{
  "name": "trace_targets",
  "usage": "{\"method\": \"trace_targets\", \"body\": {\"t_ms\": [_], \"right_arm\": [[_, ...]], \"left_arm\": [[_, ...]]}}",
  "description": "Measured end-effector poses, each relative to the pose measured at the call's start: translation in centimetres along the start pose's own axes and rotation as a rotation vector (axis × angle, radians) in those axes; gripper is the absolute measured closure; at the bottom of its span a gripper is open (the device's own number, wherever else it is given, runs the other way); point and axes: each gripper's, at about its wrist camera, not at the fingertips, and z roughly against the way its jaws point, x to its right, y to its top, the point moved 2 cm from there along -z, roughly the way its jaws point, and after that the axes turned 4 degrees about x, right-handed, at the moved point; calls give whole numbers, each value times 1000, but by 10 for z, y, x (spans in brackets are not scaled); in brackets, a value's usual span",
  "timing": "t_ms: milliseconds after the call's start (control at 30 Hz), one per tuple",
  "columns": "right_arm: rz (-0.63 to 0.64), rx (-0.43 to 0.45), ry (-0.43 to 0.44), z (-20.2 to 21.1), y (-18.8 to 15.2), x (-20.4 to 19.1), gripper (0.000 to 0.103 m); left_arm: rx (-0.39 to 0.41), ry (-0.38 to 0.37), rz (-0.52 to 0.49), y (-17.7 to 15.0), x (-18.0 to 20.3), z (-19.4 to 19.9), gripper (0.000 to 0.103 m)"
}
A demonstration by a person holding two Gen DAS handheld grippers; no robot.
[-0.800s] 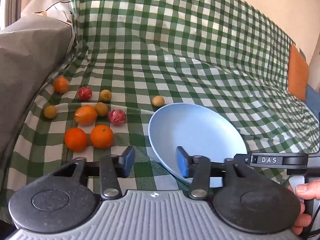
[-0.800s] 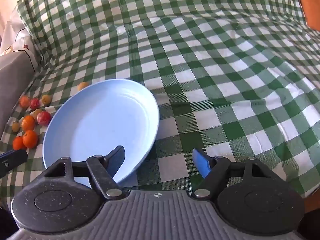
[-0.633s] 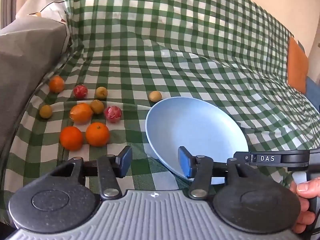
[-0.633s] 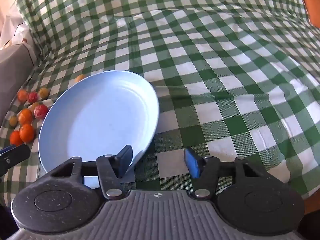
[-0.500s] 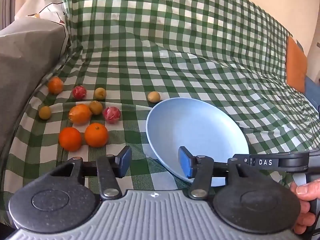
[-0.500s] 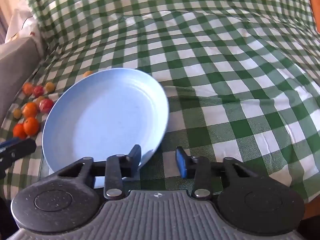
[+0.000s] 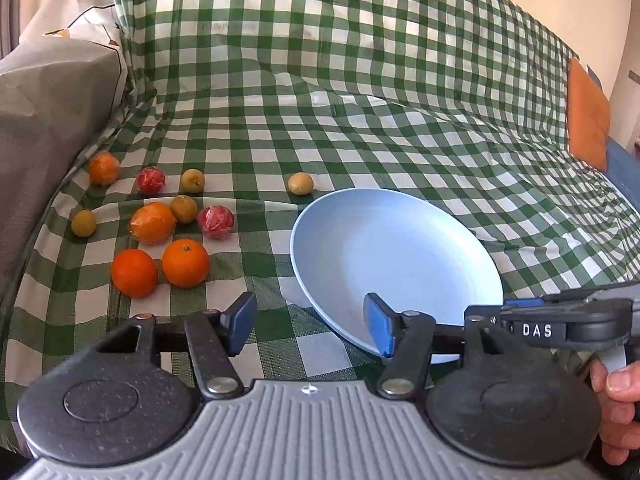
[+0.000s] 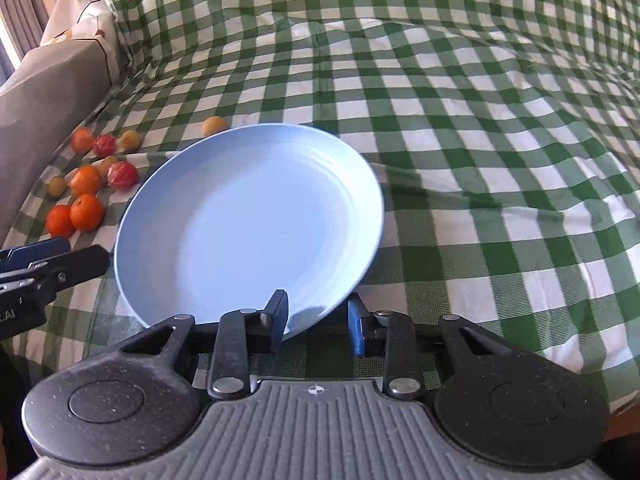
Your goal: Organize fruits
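Note:
A light blue plate [image 7: 400, 256] lies empty and slightly tilted on the green checked cloth [image 7: 360, 100]. The fruits lie on the cloth left of it: two bare oranges [image 7: 185, 263], wrapped oranges [image 7: 152, 222], red wrapped fruits [image 7: 216, 222] and small yellow fruits, one [image 7: 301, 183] close to the plate's far rim. My left gripper [image 7: 310, 324] hovers open over the cloth between the oranges and the plate, with nothing between its fingers. My right gripper [image 8: 318, 322] straddles the near rim of the plate [image 8: 248, 224]. Its left finger is over the inside, its right finger is outside, and a gap remains.
A grey cushion [image 7: 48, 120] rises just left of the fruits. An orange cushion [image 7: 586, 120] stands at the far right. A hand [image 7: 620, 400] holds the right gripper's handle. The cloth is soft and wrinkled, and it climbs the backrest behind.
The right gripper's jaws have narrowed from wide apart to a small gap around the plate's near rim. The left gripper has stayed open and barely shifted.

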Motion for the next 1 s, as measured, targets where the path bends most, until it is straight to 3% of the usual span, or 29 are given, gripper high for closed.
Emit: {"method": "trace_targets", "body": {"t_ms": [100,233,800,900,1000], "right_arm": [[-24,14,-25,1,1,5,50],[-27,11,-65,0,3,8,42],[-1,52,-165,6,2,5,39],[-9,77,-195,9,3,7,39],[-22,105,-214,13,6,10,40]], "left_arm": [[-1,-3,-7,0,2,0,35],[-4,-7,-10,0,3,0,33],[16,-27,-20,1,9,5,31],[30,-44,-30,1,10,9,46],[45,-77,-25,4,9,16,72]]}}
